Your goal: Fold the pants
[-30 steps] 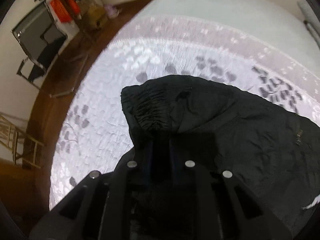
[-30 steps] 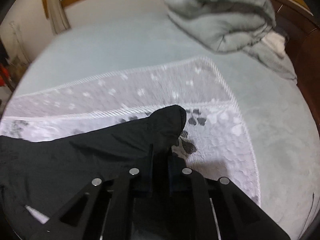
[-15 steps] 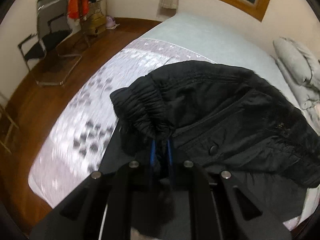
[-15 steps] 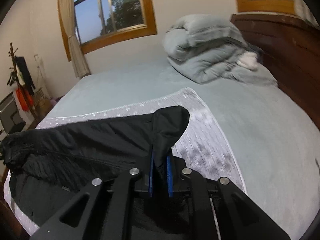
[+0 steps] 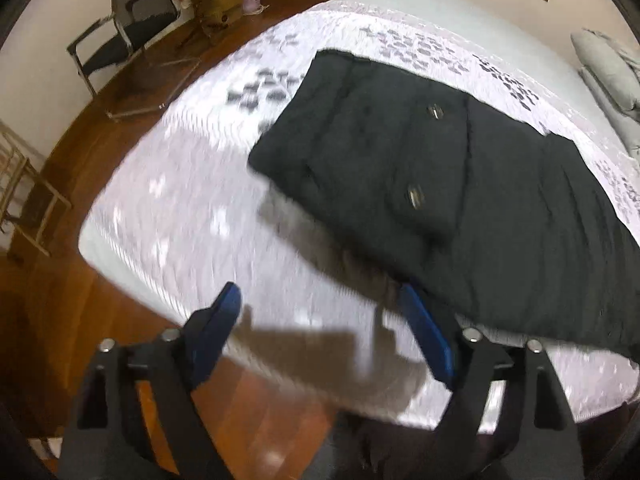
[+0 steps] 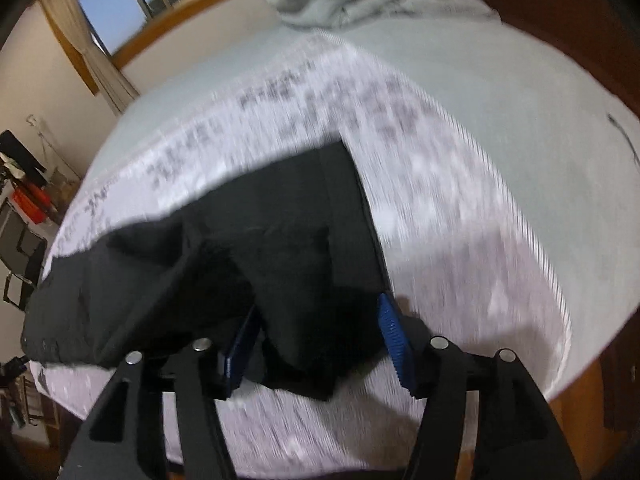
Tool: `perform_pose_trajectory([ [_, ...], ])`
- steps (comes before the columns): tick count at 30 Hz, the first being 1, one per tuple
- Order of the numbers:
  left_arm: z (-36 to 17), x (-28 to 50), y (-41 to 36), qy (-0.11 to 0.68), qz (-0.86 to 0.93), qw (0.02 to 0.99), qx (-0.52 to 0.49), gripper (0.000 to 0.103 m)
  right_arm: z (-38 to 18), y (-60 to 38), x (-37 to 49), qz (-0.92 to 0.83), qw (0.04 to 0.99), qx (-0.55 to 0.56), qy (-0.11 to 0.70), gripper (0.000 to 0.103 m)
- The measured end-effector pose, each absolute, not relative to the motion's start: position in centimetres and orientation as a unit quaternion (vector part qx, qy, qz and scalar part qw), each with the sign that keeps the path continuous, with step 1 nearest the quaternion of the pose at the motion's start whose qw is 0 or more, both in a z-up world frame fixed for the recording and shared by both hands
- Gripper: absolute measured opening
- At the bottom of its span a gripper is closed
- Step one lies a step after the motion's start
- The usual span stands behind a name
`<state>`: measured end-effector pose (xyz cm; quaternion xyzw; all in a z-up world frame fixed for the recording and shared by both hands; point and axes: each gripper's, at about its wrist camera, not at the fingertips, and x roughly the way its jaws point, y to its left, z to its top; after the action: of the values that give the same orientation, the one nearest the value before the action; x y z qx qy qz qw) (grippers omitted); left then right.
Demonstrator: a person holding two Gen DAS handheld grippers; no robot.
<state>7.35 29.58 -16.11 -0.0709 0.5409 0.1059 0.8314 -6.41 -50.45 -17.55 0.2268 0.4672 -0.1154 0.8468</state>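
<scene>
While my left gripper [image 5: 320,324] opens with nothing in it, my right gripper [image 6: 320,336] opens around a flap of the pants [image 5: 440,168], folded on the blanket [image 5: 192,200] at two o'clock. That flap could snag and spoil the fold.

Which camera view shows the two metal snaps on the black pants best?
The left wrist view. There the pants lie flat on the patterned blanket, and both snaps show on the top layer. In the right wrist view the pants are a blurred dark mass lying between that gripper's opening jaws, with no snaps to be seen.
</scene>
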Motion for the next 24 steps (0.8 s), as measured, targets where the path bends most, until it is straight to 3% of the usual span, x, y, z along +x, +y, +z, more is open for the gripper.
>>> perform_pose_trajectory([
  [6,-14.6,5.2,27.7,0.503,0.057,0.854,-0.121,0.091,-17.7,-49.6,-8.8,-0.131,0.836,0.224,0.483,0.074],
  [11,-14.9,9.5,27.2,0.509,0.071,0.845,-0.148,0.089,-17.3,-49.5,-9.3,-0.135,0.834,0.236,0.481,0.074],
  [13,-15.5,10.4,27.4,0.514,0.066,0.836,-0.182,0.071,-17.2,-49.3,-9.3,-0.135,0.835,0.235,0.478,0.074],
  [15,-16.4,11.9,28.5,0.525,0.065,0.819,-0.224,0.027,-17.2,-49.1,-9.2,-0.138,0.836,0.231,0.479,0.074],
  [17,-16.9,13.1,29.7,0.523,0.067,0.812,-0.250,0.014,-17.2,-48.9,-8.9,-0.139,0.839,0.228,0.475,0.074],
  [21,-16.1,13.9,31.7,0.482,0.082,0.823,-0.289,0.008,-16.9,-48.7,-7.5,-0.131,0.843,0.236,0.466,0.074],
  [24,-16.6,14.7,31.7,0.493,0.092,0.828,-0.252,0.007,-16.7,-48.3,-7.5,-0.134,0.838,0.219,0.481,0.086],
])
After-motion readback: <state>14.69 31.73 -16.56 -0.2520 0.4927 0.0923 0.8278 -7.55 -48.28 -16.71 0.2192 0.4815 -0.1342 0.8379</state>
